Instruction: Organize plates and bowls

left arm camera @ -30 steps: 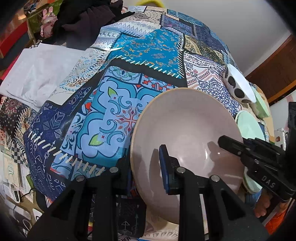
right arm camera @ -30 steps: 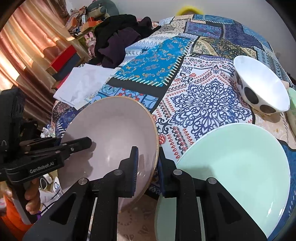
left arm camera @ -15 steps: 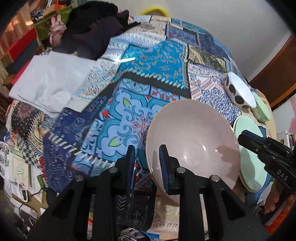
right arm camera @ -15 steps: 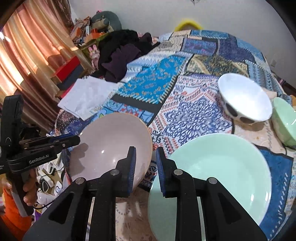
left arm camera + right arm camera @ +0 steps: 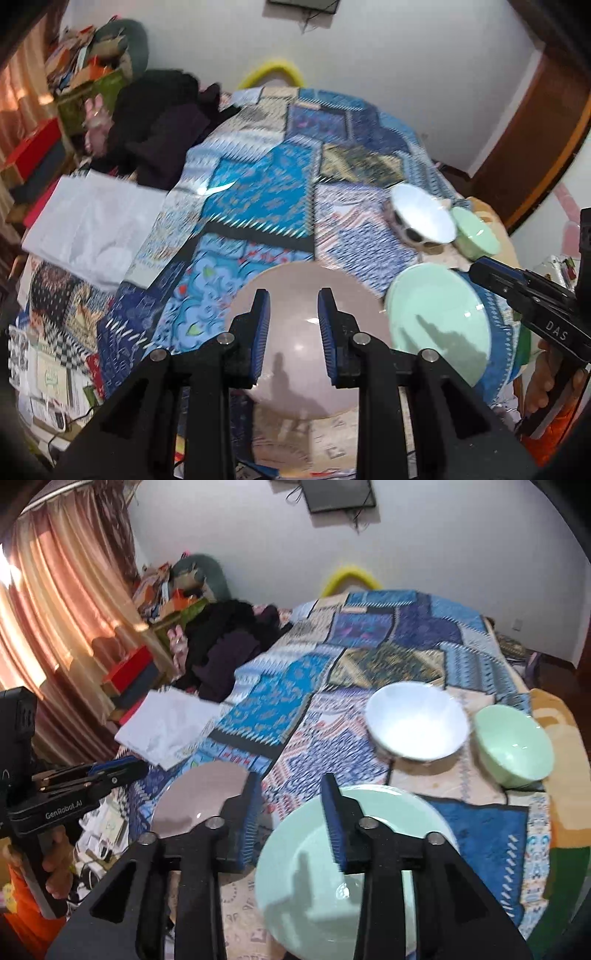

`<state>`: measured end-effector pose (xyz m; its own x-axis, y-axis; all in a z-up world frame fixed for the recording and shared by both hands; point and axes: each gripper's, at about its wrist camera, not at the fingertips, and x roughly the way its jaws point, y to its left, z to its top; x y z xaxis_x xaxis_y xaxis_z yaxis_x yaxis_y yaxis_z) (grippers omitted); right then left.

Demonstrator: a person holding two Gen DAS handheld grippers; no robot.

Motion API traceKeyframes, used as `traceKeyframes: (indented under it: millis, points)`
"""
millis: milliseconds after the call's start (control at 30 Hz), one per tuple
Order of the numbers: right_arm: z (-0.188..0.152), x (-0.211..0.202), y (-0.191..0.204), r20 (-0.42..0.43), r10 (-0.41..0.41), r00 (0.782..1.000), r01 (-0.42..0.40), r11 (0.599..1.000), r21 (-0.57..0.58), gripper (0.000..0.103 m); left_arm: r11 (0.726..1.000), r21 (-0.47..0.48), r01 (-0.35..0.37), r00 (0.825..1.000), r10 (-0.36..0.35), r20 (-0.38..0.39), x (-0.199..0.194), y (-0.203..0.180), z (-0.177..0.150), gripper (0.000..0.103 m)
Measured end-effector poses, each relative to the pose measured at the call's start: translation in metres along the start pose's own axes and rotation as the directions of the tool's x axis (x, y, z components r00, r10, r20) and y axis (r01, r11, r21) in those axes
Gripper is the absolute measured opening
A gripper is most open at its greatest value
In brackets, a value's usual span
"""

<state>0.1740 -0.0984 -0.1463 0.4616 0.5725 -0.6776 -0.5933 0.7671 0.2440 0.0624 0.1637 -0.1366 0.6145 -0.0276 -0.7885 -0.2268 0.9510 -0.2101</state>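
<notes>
Left gripper [image 5: 293,306] hung w/ fingers spread wide, holding nothing, above the pink plate [image 5: 295,354], which lay flat on the patchwork cloth [image 5: 258,206] at the near edge. Just right of it sat the green plate [image 5: 351,871], right gripper [image 5: 291,794] over its left rim, fingers also wide & empty. Farther back right: white bowl [image 5: 417,723] w/ green bowl [image 5: 513,746] beside it.

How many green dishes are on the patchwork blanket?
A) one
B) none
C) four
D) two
D: the right wrist view shows a mint green plate near the right gripper and a small mint green bowl beside the white bowl; the only other dish is a pinkish plate.
</notes>
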Motion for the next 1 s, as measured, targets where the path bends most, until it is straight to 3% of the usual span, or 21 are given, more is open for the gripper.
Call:
traceKeyframes:
  millis: [333,467,600,867,1000]
  points:
    - [0.005,-0.030,-0.042,0.075,-0.070,0.995,0.066,0.997,0.046,0.053,0.993,0.101,0.055,0.997,-0.061,0.052,0.001,-0.060,0.024,0.032]
    - [0.007,-0.030,-0.059,0.093,-0.152,0.984,0.150,0.988,0.028,0.060,0.989,0.129,0.066,0.995,-0.074,0.060,0.012,-0.083,0.036,0.043]
    - [0.010,-0.023,-0.082,0.072,-0.174,0.982,0.170,0.984,0.055,0.061,0.985,0.154,0.071,0.995,-0.082,0.064,0.027,-0.100,0.048,0.055]
    - [0.013,0.000,-0.121,0.013,-0.163,0.987,0.161,0.980,0.114,0.061,0.982,0.163,0.097,0.995,-0.094,-0.030,0.082,-0.125,0.073,0.059]
    - [0.013,0.025,-0.135,-0.056,-0.142,0.988,0.148,0.981,0.126,0.061,0.981,0.170,0.095,0.993,-0.081,-0.088,0.117,-0.134,0.083,0.059]
